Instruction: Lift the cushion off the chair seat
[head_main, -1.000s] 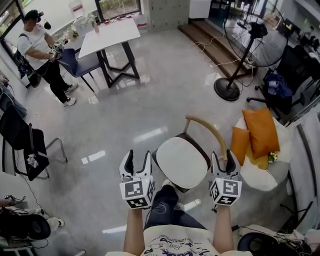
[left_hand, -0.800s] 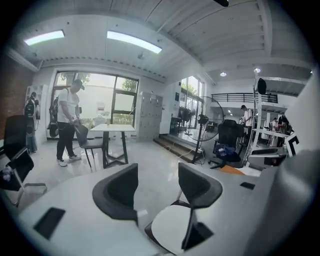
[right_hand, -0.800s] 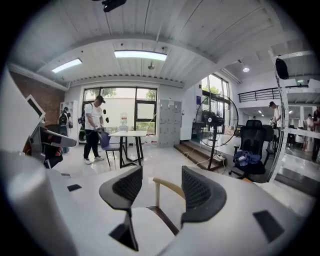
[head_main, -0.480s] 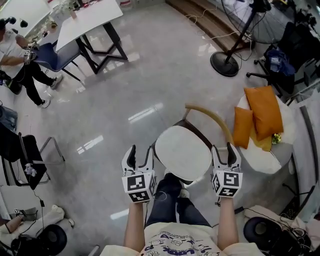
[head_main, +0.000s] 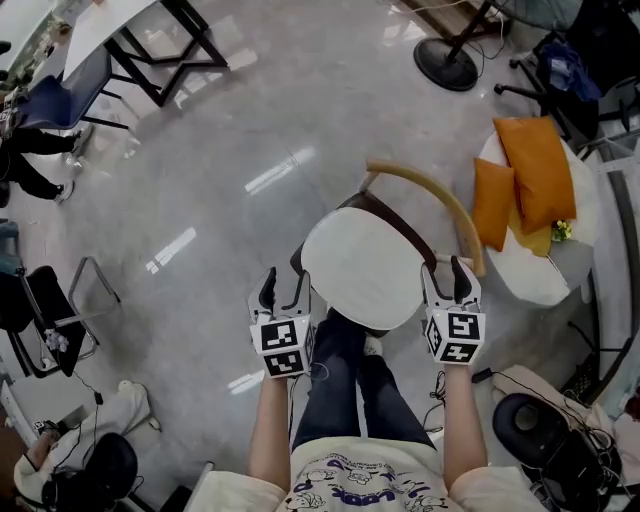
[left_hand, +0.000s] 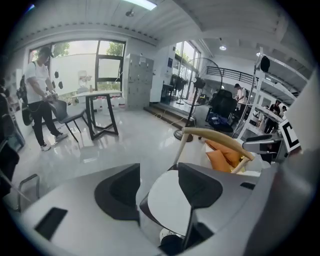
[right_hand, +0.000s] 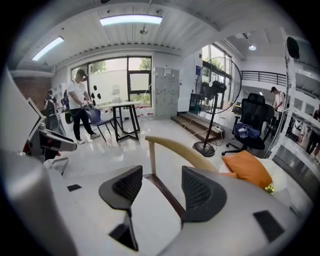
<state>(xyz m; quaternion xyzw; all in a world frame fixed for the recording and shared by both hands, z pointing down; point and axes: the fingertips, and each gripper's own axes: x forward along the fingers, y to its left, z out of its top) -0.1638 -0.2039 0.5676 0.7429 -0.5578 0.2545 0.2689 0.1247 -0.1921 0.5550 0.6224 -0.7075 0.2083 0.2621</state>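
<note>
the lift has not begun, as far as i can judge. the round, flat white cushion (head_main: 365, 268) lies level on the seat of the dark-framed chair with the curved pale wooden backrest (head_main: 430, 205), and it covers nearly all of that seat. neither tool touches it. all the work is left: closing in on the rim, gripping it and raising it clear of the chair.

the left gripper (head_main: 282, 292) hovers just off the chair's front edge on the person's left. its dark fingers (left_hand: 120, 192) are spread apart and hold nothing. in the left gripper view the cushion's near rim shows through the gap, beyond the tips rather than between them.

the right gripper (head_main: 447, 275) hangs at the chair's other side, close to where the backrest ends. its ribbed fingers (right_hand: 202, 195) are likewise spread and empty, with the cushion's edge and the dark seat frame ahead of and below them.
</note>
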